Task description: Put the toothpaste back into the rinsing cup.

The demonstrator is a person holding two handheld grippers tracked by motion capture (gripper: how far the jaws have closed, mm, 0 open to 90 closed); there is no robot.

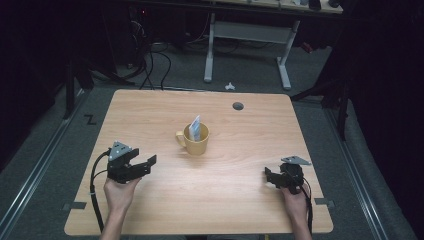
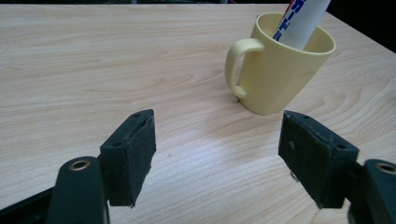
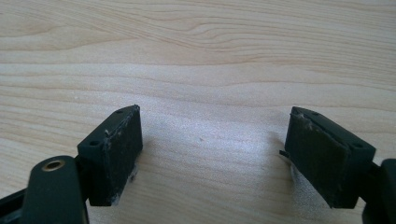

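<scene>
both grippers' fingers (image 2: 130, 154) gape near the mug (image 2: 280, 70).

Yellow mug (image 1: 195, 141) upright mid-table, tube (image 1: 195, 128) inside

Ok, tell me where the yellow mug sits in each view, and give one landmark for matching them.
High view: the yellow mug stands mid-table, handle toward the left edge of the picture.
Left gripper view: the mug is upper right, beyond the open jaws.
Right gripper view: not in this picture, just bare tabletop between the jaws.
Shared landmark: the light wood table, with its grain.
</scene>
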